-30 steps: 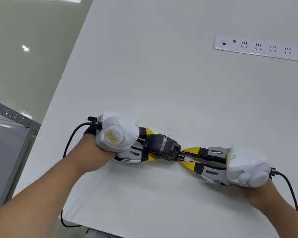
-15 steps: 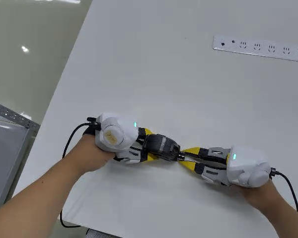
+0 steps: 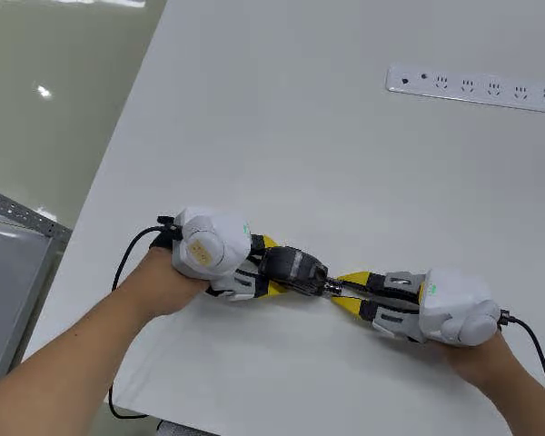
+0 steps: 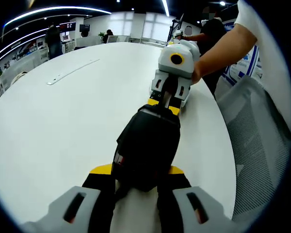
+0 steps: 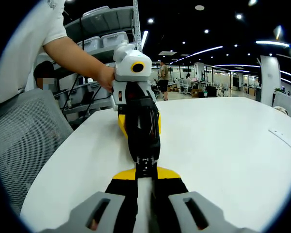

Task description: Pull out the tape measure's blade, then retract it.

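Both grippers clamped, set tip to tip: left gripper (image 3: 259, 272) closed on tape measure (image 3: 293, 268), black case held between yellow-tipped jaws; right gripper (image 3: 350, 292) pinched on blade tip (image 5: 144, 162) right at case mouth. Hardly any blade seen drawn out. Tape measure located near front edge of white table (image 3: 327, 163); power strip (image 3: 472, 88) laid well apart, far side.

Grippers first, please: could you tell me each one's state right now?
Left gripper: closed on the tape measure's case.
Right gripper: closed on the blade's end hook.
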### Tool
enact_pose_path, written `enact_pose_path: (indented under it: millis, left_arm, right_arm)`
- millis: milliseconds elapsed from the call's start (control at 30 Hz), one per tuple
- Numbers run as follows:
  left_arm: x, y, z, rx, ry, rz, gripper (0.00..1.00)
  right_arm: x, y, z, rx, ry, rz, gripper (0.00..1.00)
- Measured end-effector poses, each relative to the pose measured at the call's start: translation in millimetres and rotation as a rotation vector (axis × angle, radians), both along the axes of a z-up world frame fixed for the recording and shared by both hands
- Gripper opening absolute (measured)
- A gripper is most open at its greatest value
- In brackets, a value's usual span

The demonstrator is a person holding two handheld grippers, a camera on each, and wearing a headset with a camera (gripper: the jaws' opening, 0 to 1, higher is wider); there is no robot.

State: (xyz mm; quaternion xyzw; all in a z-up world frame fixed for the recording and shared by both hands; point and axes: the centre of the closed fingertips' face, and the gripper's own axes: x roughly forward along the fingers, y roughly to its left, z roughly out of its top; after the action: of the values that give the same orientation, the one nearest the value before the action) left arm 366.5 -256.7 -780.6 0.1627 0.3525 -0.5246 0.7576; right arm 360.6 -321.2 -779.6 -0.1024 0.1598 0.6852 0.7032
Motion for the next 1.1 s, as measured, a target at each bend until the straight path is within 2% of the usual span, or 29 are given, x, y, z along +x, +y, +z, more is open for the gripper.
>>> enact_pose_path:
  millis: [1100]
  left_arm:
    - [-0.6, -0.5, 0.0, -0.005, -0.003, -0.001, 0.29]
  right_arm:
    - [0.5, -22.2, -1.3, -0.001, 0.01, -0.045, 0.09]
